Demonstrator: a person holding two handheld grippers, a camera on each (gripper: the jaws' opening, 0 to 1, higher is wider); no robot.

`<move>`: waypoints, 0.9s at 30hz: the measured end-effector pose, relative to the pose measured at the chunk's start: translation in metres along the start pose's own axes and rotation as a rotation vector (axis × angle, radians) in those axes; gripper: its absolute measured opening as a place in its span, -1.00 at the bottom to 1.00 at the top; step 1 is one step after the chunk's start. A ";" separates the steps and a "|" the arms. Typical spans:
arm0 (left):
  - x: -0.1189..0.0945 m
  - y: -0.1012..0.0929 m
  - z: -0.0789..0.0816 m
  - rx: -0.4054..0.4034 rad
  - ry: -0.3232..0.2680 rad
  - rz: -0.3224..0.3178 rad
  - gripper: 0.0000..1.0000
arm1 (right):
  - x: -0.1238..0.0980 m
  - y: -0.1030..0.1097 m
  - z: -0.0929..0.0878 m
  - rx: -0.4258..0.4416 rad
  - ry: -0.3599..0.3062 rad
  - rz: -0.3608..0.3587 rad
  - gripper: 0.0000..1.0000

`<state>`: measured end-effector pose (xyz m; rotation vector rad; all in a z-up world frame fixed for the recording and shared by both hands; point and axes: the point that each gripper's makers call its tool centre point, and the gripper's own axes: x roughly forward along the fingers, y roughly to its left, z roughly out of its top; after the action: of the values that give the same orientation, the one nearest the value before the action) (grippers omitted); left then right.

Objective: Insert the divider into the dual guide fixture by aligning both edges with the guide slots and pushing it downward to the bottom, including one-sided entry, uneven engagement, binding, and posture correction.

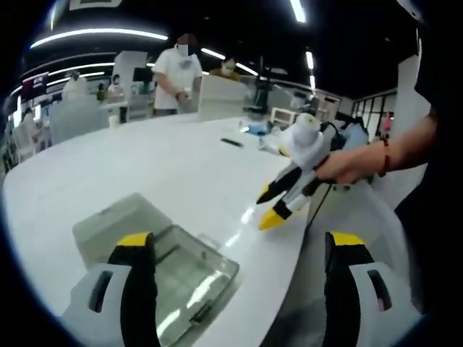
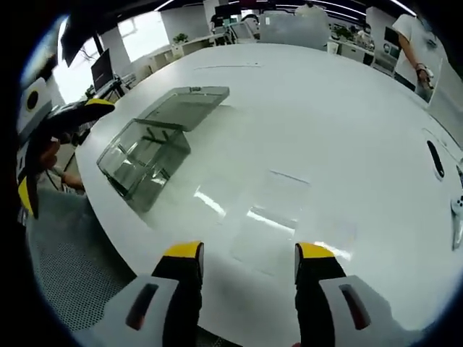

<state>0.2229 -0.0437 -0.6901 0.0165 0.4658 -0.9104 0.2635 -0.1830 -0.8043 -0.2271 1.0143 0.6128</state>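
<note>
Honestly, both grippers — left (image 1: 239, 271) and right (image 2: 246, 271) — sat apart, empty. The clear divider (image 2: 278, 217) lay flat on the table (image 2: 347, 108), well apart from the box (image 2: 148, 148) — I'd pinch one edge squarely first.

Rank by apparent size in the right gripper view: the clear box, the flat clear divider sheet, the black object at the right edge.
1. clear box
2. divider sheet, faint, edges unsure
3. black object
</note>
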 end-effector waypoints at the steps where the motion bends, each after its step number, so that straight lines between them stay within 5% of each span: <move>1: 0.001 0.000 0.000 0.000 0.001 0.001 0.93 | 0.000 -0.001 0.000 0.006 0.002 -0.005 -0.06; 20: 0.001 0.001 -0.003 -0.026 -0.015 -0.001 0.91 | 0.010 -0.007 -0.011 0.020 0.104 -0.067 -0.17; 27: 0.008 -0.013 -0.004 -0.021 -0.011 -0.033 0.91 | 0.013 -0.011 -0.008 0.014 0.111 -0.108 -0.23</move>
<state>0.2158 -0.0567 -0.6945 -0.0158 0.4666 -0.9370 0.2688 -0.1905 -0.8210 -0.3043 1.1060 0.4995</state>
